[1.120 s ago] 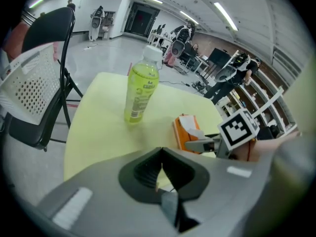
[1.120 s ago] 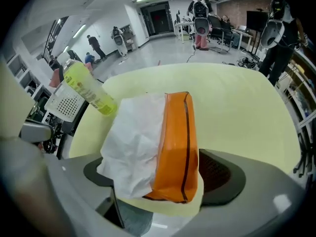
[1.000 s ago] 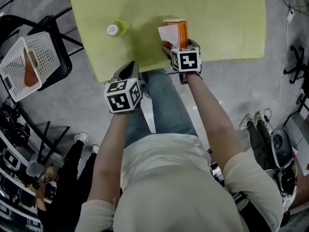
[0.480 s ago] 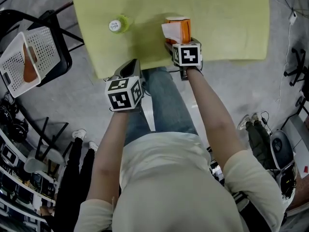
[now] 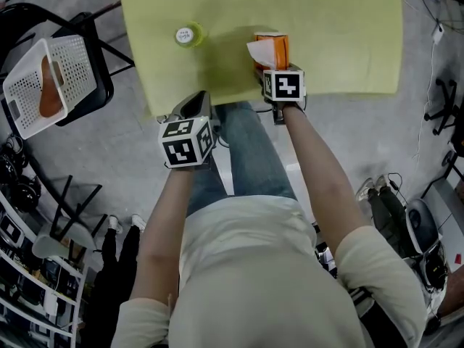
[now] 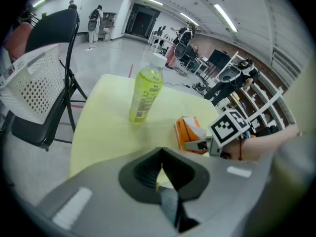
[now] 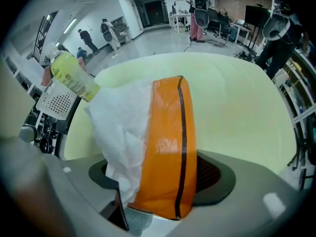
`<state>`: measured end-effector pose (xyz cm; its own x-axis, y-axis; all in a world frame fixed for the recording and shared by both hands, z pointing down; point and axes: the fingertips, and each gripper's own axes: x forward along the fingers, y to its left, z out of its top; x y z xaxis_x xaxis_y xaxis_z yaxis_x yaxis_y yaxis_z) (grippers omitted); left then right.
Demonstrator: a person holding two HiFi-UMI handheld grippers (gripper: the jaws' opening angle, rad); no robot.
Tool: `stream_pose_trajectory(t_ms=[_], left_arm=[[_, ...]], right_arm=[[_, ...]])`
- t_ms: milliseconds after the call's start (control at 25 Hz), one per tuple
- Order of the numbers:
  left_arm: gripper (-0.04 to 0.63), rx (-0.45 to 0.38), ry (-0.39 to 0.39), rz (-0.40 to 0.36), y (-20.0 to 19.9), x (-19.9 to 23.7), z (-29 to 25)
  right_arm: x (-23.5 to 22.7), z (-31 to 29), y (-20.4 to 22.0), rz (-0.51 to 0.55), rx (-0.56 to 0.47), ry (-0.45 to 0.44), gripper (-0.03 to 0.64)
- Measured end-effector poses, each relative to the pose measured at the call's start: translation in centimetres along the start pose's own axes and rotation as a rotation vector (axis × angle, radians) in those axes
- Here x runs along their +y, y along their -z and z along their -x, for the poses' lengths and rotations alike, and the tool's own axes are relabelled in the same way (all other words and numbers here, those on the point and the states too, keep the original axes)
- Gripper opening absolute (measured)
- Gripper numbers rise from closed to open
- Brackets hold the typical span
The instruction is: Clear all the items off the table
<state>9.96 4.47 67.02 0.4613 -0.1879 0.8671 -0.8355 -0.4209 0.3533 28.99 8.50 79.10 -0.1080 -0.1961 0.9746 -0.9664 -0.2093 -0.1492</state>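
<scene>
The yellow table (image 5: 341,42) carries an upright bottle (image 5: 189,35) and, it seems, an orange tissue pack (image 5: 274,48).

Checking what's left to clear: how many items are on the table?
2. A green bottle stands left on the table; an orange tissue pack stands at its near edge, between the jaws of the right hand-held gripper. Nothing else shows.

Open tabletop (image 5: 341,35) right of tissue pack (image 5: 272,49); bottle (image 5: 189,35) stands left.
</scene>
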Motion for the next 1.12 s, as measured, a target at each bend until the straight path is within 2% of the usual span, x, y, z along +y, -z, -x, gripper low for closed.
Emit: stream_pose_trajectory(t_ms=[400, 1120], left_arm=[[0.009, -0.017, 0.014, -0.019, -0.1, 0.3, 2.4], [0.009, -0.042, 0.050, -0.043, 1.2, 1.5, 8.8]], right_arm=[[1.0, 2.1, 2.2, 0.002, 0.020, 0.029, 0.324], [5.4, 9.4, 3.7, -0.039, -0.096, 0.073, 0.301]])
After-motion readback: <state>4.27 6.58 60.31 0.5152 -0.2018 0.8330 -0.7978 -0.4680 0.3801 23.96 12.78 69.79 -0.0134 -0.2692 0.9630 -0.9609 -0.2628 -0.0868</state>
